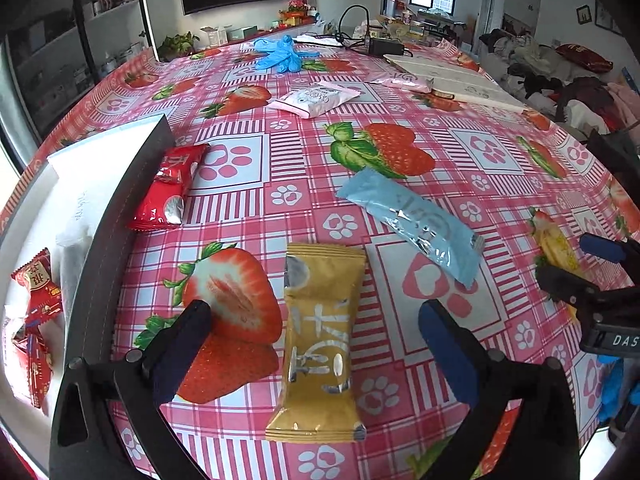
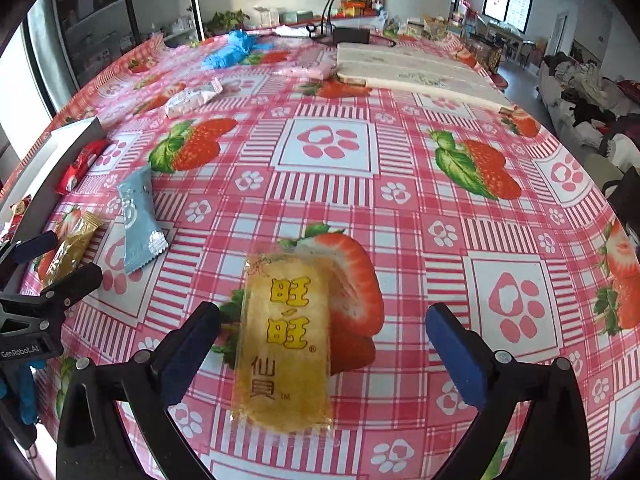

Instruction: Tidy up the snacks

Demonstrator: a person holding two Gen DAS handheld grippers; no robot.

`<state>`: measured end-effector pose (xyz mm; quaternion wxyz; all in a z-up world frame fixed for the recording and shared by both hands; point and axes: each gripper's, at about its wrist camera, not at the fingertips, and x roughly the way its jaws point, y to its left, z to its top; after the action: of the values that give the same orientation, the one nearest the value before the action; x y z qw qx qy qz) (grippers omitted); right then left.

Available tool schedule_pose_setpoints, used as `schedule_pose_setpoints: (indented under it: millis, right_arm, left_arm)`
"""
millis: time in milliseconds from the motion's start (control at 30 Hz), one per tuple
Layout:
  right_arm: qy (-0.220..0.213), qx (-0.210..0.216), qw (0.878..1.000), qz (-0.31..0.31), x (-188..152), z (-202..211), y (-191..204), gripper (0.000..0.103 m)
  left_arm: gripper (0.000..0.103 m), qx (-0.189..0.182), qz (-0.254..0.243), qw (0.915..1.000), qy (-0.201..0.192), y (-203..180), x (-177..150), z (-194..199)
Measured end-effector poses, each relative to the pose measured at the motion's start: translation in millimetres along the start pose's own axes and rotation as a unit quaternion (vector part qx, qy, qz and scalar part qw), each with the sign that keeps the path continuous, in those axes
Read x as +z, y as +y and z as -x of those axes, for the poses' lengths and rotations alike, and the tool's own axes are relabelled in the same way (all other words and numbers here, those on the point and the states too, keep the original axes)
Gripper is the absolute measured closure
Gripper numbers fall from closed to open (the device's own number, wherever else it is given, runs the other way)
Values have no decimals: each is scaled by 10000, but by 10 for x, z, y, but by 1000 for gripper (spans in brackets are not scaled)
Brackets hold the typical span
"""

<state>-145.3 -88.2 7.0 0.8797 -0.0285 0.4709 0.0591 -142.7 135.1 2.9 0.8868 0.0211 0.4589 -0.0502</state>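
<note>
A gold snack packet (image 1: 318,340) lies flat on the strawberry tablecloth between the fingers of my left gripper (image 1: 314,314), which is open; the pads stand clear of it on both sides. A clear packet with a yellow rice cracker (image 2: 286,344) lies between the fingers of my right gripper (image 2: 323,314), also open and not touching it. A light blue packet (image 1: 412,220) sits between the two, farther back. A red packet (image 1: 168,188) rests against the dark wall of a white box (image 1: 120,216) at the left. The box holds red snacks (image 1: 36,280).
White and pink packets (image 1: 314,100) lie mid-table. Blue gloves (image 1: 280,54), a power adapter with cables (image 1: 384,44) and flat white boards (image 1: 452,80) sit toward the far edge. The right gripper (image 1: 580,264) shows at the right of the left wrist view.
</note>
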Motion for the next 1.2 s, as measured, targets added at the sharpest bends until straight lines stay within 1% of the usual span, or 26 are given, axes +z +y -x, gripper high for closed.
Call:
schedule_pose_setpoints:
  millis: [67,133,1200]
  right_arm:
    - [-117,9,9999,22,-19,2,8,0]
    - [-104,56,9999,56,-13,-2,3,0]
    - [-141,46,9999,73,-27,5,13,0]
  left_arm:
    - [0,0,-1,10000,-3,1,-3,2]
    - [0,2,1,10000,-7,4,-7,4]
    - [0,-2,-6,10000,-12,10,-8,7]
